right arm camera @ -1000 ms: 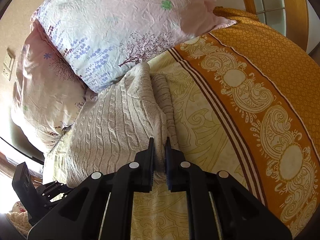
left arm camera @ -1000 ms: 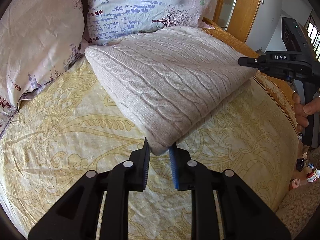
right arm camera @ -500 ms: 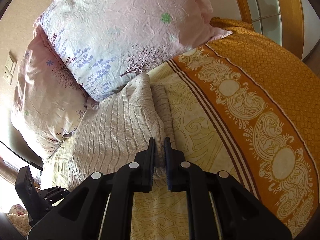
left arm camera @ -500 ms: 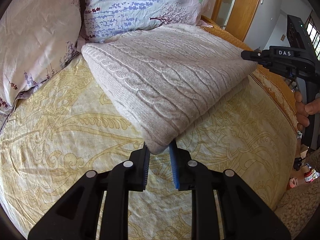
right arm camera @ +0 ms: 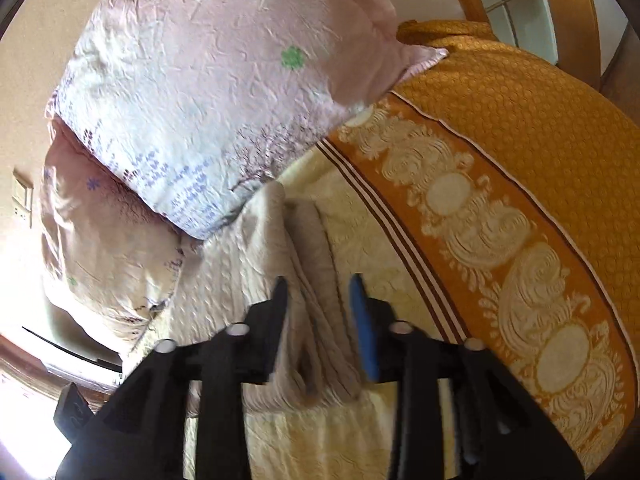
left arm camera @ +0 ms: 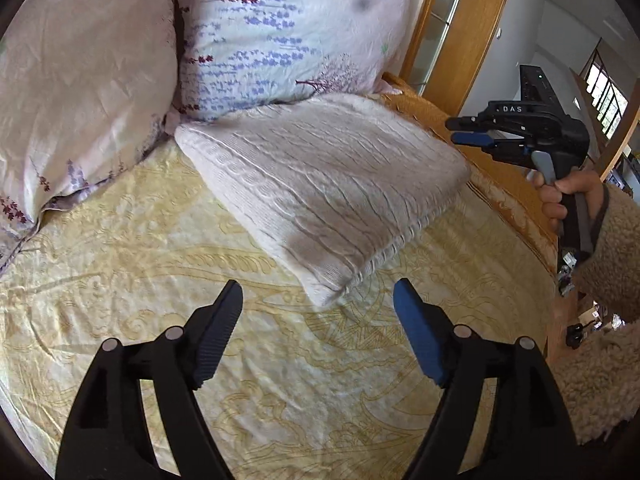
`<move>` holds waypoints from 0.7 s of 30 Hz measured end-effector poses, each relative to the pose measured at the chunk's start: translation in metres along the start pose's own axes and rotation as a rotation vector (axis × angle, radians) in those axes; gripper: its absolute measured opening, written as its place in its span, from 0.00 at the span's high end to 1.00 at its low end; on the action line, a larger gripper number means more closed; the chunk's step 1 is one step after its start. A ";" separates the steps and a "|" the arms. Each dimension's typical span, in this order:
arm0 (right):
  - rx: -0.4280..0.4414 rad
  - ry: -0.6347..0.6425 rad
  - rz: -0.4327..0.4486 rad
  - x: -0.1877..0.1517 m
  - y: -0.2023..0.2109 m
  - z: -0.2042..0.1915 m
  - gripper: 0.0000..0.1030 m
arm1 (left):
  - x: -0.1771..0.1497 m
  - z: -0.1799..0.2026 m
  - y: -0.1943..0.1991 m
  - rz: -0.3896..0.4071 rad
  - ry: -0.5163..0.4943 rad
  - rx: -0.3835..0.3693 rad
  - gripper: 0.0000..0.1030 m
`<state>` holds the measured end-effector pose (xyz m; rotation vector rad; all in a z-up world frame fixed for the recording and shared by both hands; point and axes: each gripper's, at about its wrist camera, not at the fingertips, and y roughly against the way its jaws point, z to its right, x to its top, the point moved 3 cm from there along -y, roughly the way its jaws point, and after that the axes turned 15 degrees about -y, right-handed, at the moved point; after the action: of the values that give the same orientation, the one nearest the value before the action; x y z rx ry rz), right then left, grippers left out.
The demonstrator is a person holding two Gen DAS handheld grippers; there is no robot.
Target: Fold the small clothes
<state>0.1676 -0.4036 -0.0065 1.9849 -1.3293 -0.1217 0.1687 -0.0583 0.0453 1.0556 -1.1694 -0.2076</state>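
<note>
Sweater (left arm camera: 320, 188) — a cream cable-knit one, folded into a thick oblong — lies on the bed (left arm camera: 280, 380), on the yellow patterned bedspread (left arm camera: 132, 280), with its far edge tucked against the flowered pillow (left arm camera: 288, 28). Its long axis runs on a slant from the near corner, just ahead of the left gripper (left arm camera: 318, 320), up and away toward the far right, where the right gripper (left arm camera: 464, 130) hangs by the other end. So each gripper has one end of the bundle before it, and the left one looks to be the nearer to its corner.

The left gripper's fingers (left arm camera: 218, 330) stand wide apart and hold nothing; the sweater's corner sits just ahead of the gap between them, with no visible contact, over bare bedspread. In the right wrist view the right gripper (right arm camera: 318, 304) has its fingers (right arm camera: 280, 312) parted as well — less widely — and the folded edge of the sweater (right arm camera: 304, 264) runs straight out between them along their line. Whether the knit brushes either finger there I cannot tell, as the picture is blurred, but they are not clamped on it.

A second pillow (left arm camera: 80, 80) lies to the left, clear of the sweater. Judging by the neat, layered shape, the fold looks finished or close to it.
</note>
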 end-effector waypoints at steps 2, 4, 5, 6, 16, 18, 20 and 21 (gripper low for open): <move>0.033 0.005 -0.036 0.012 -0.014 -0.016 0.40 | 0.007 -0.010 0.005 0.016 0.026 0.041 0.23; 0.033 0.014 -0.068 0.021 -0.032 -0.031 0.40 | 0.020 -0.019 0.005 0.035 0.054 0.090 0.20; 0.020 0.015 -0.082 0.024 -0.041 -0.036 0.41 | 0.028 -0.024 0.004 0.039 0.071 0.117 0.18; 0.017 0.010 -0.103 0.027 -0.050 -0.040 0.46 | 0.036 -0.030 0.001 0.039 0.087 0.139 0.14; -0.082 0.102 -0.193 0.010 -0.090 -0.050 0.92 | 0.102 -0.033 -0.063 -0.058 0.049 0.184 0.04; -0.091 0.148 -0.131 0.007 -0.080 -0.053 0.92 | 0.104 -0.030 -0.070 -0.072 0.048 0.162 0.04; -0.107 0.152 -0.079 0.007 -0.070 -0.052 0.93 | 0.104 -0.026 -0.071 -0.064 0.042 0.150 0.04; -0.119 0.146 -0.070 0.006 -0.069 -0.051 0.93 | 0.105 -0.025 -0.071 -0.065 0.034 0.148 0.04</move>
<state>0.2460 -0.3692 -0.0099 1.9024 -1.1345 -0.0852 0.2607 -0.1484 0.0591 1.2241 -1.1339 -0.1547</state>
